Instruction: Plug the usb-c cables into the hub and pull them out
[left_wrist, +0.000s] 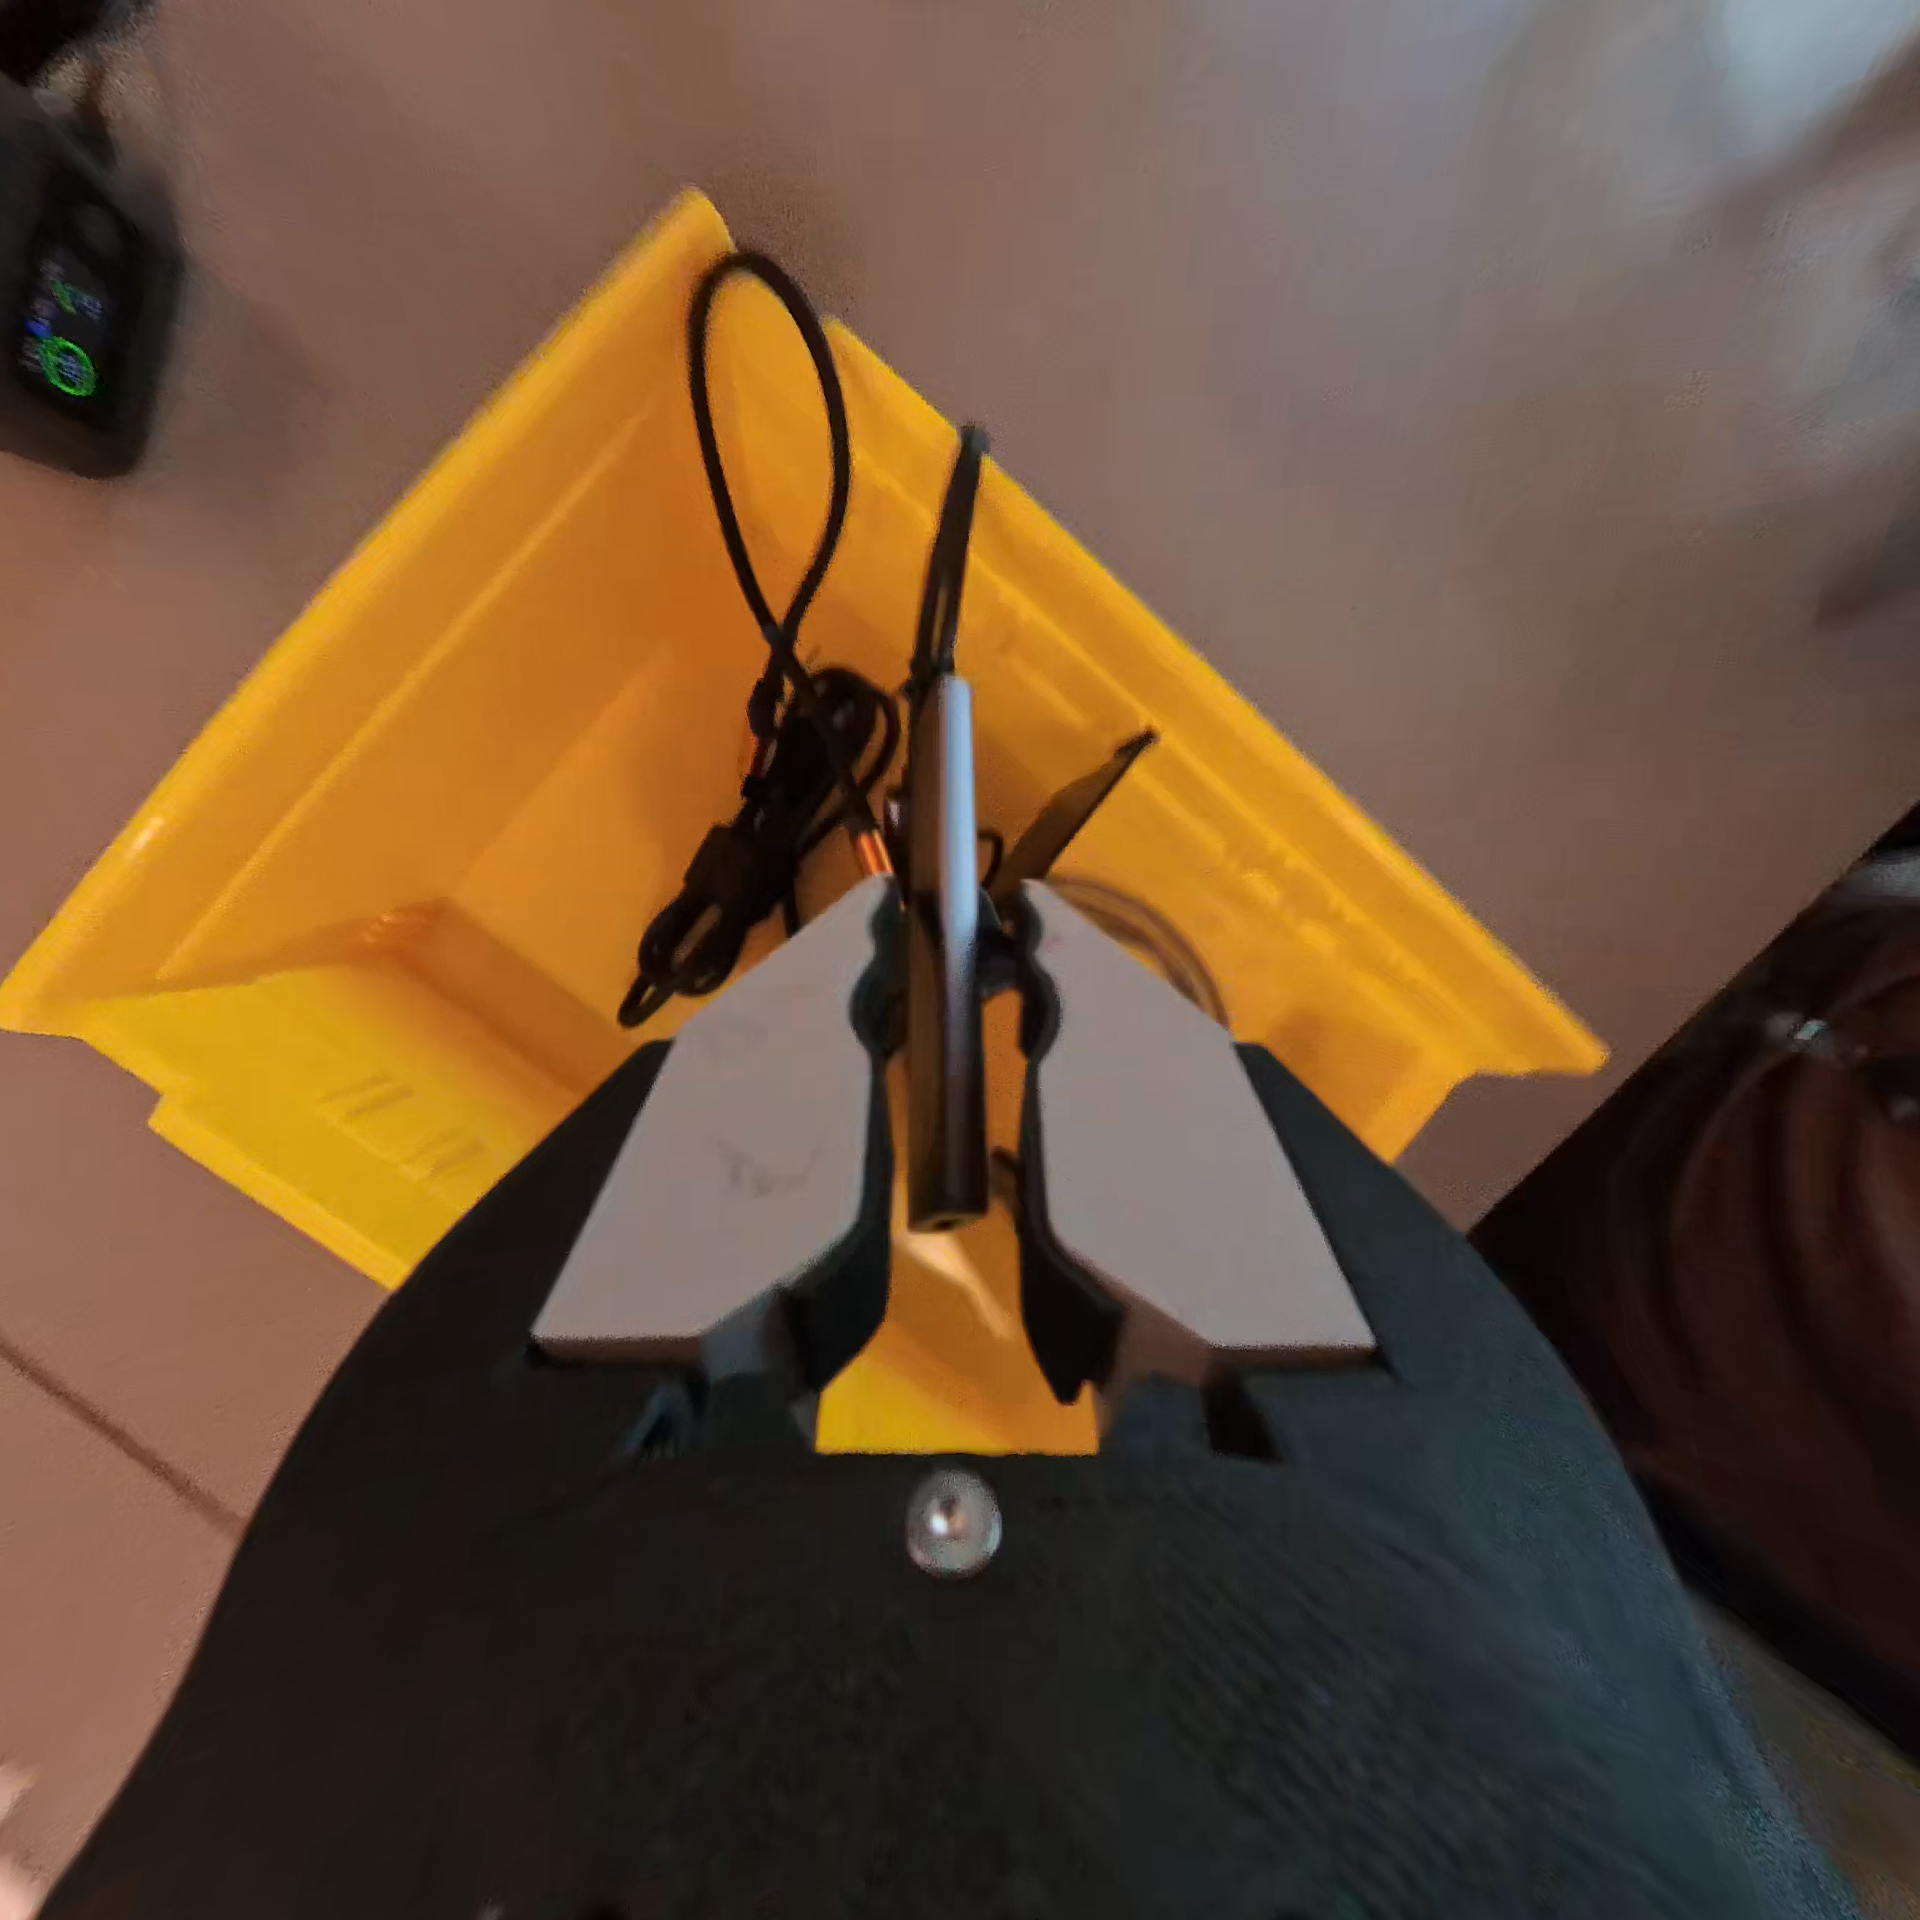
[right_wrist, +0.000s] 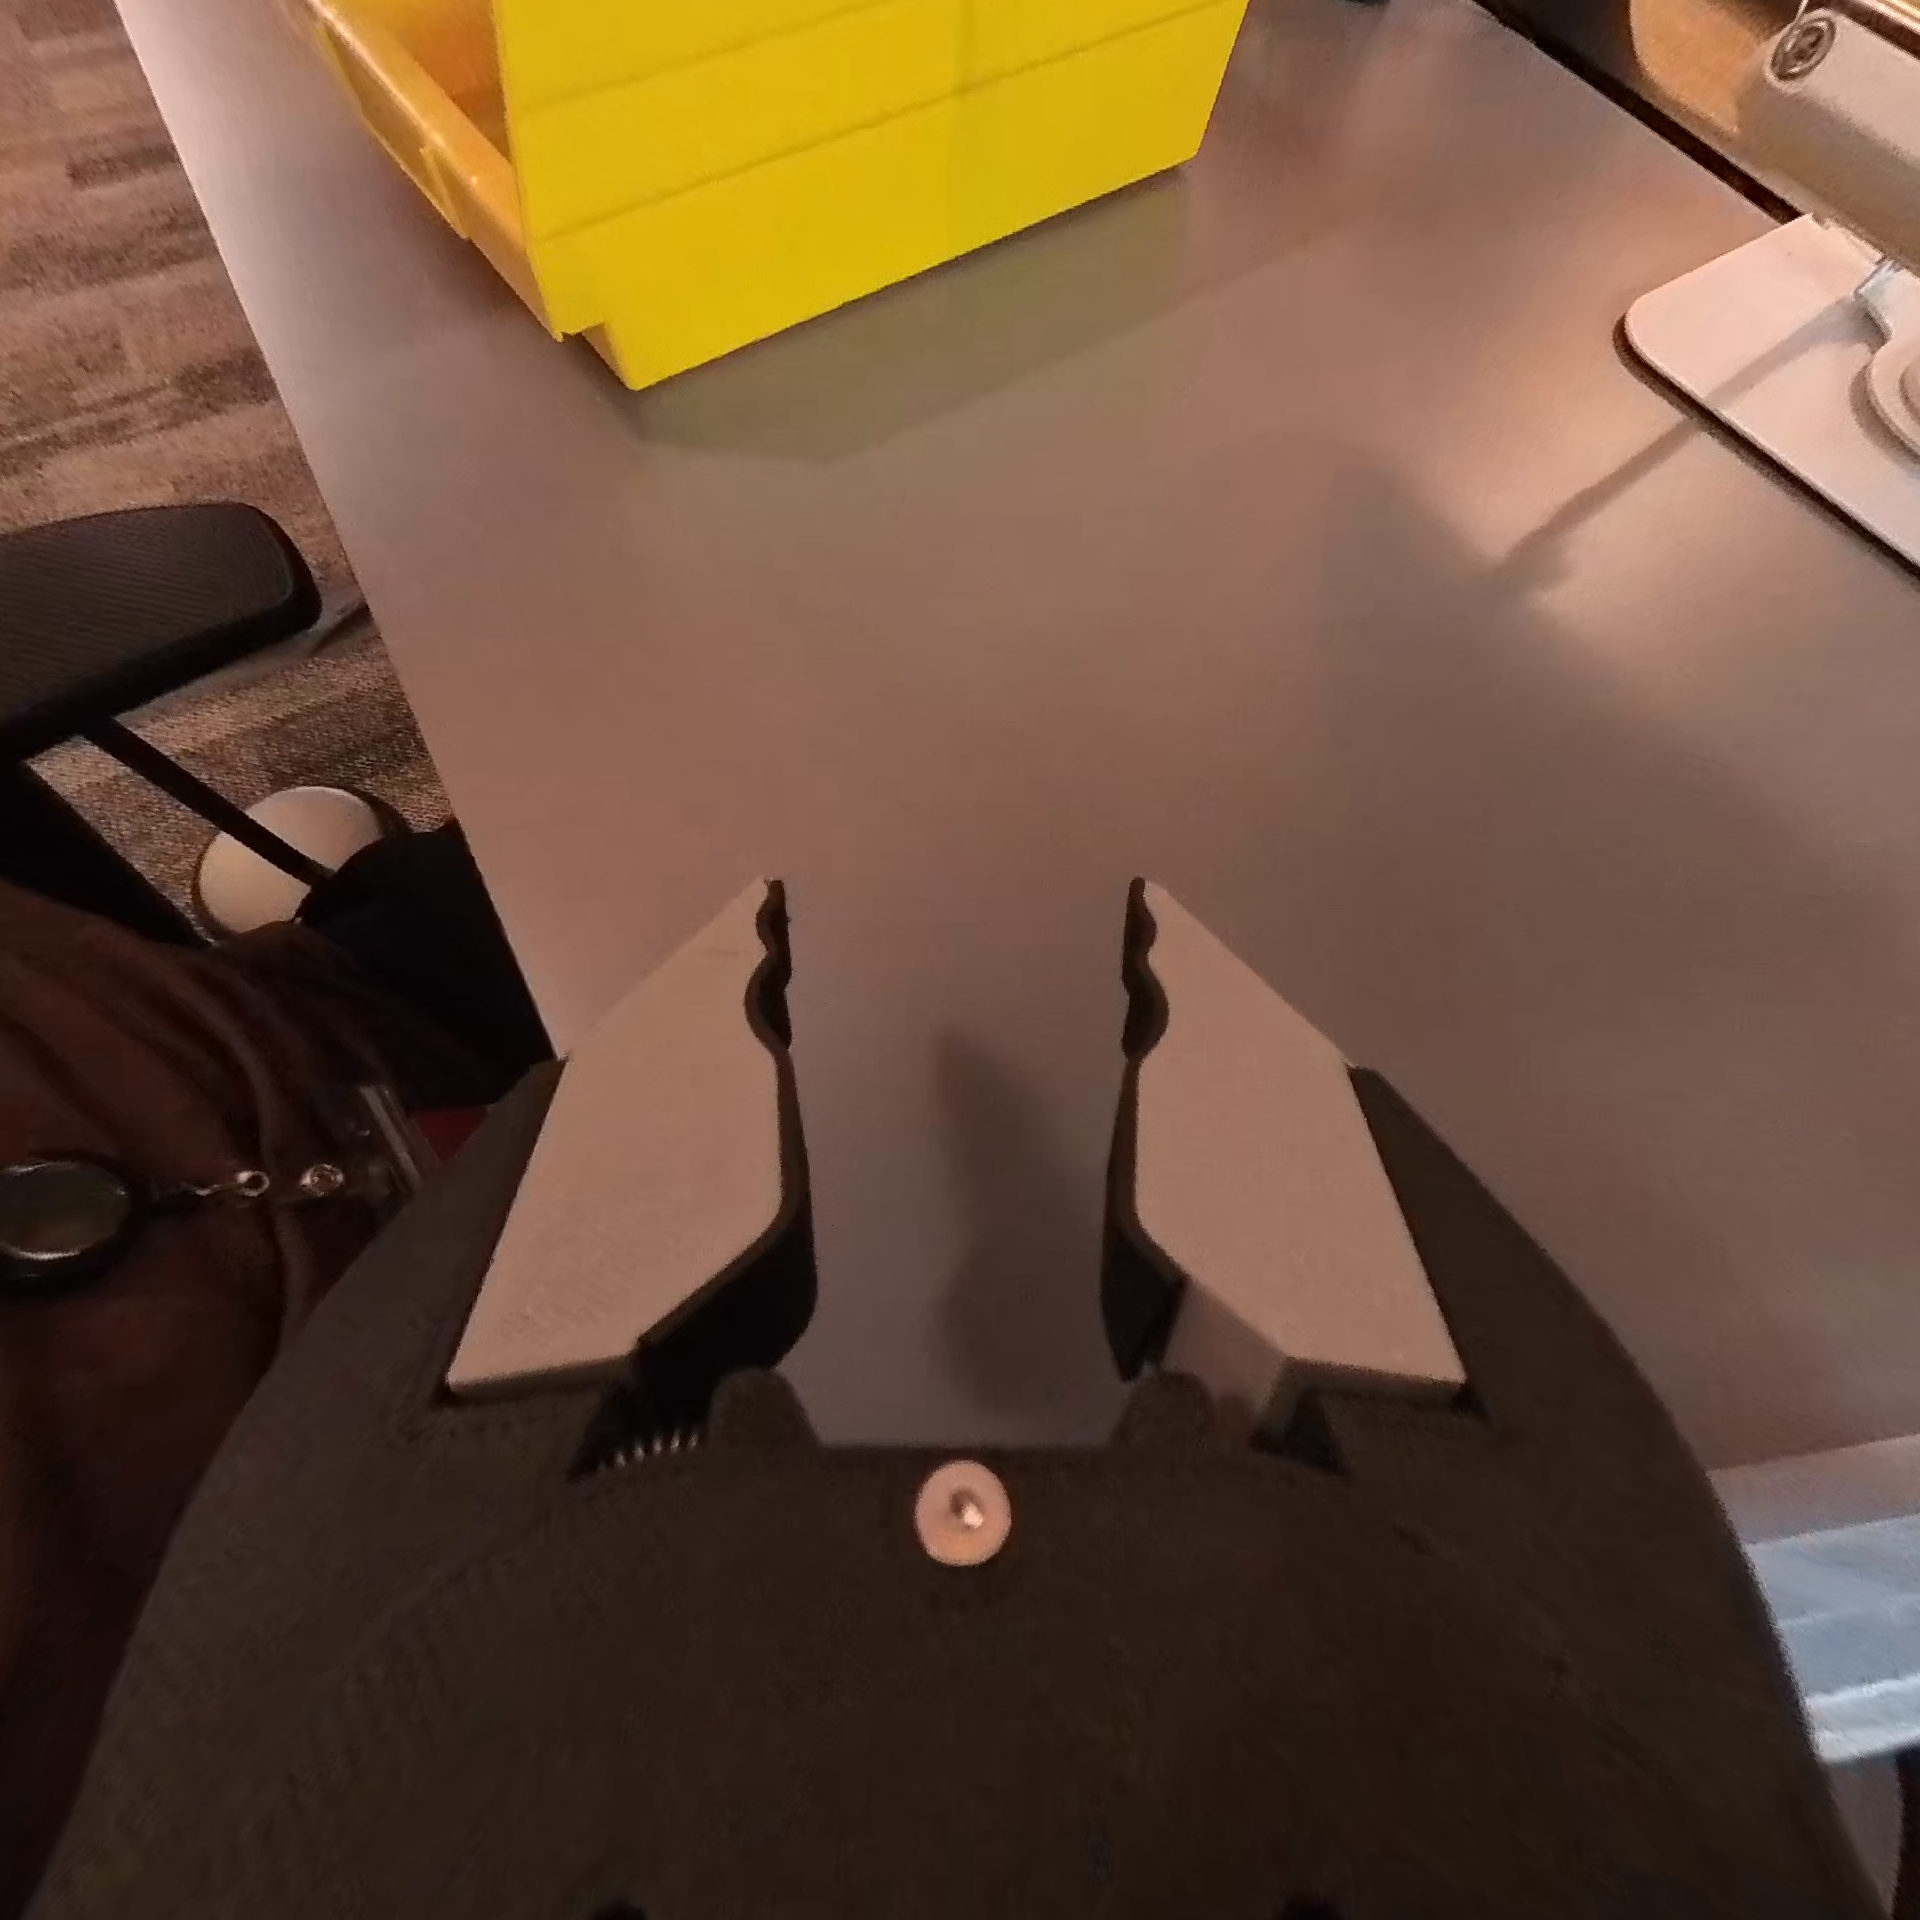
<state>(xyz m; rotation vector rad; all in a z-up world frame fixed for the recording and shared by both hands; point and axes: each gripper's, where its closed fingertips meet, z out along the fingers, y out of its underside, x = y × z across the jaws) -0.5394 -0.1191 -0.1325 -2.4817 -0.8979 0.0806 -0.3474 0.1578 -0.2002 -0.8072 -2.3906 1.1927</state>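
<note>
In the left wrist view my left gripper (left_wrist: 948, 914) is shut on a slim grey hub (left_wrist: 943, 935), held edge-on above the yellow bin (left_wrist: 436, 790). The hub's own short black cable (left_wrist: 951, 540) rises past the bin's far rim. A bundle of black usb-c cables (left_wrist: 758, 821) lies in the bin left of the hub, with one loop (left_wrist: 769, 447) standing up. In the right wrist view my right gripper (right_wrist: 956, 914) is open and empty above the grey table (right_wrist: 1039, 644), with the yellow bin (right_wrist: 831, 177) ahead of it.
A dark device with a lit screen (left_wrist: 62, 332) stands at the far left of the table. A flat grey monitor-stand base (right_wrist: 1777, 353) lies at the right. The table's left edge (right_wrist: 343, 582) drops to carpet and a black chair (right_wrist: 125, 613). A person's dark sleeve (right_wrist: 135, 1091) is at left. One gripper's finger ends stand about 35 cm off the other's. Left tips and right tips are each some 40 cm from the flat grey monitor-stand base (right_wrist: 1777, 353).
</note>
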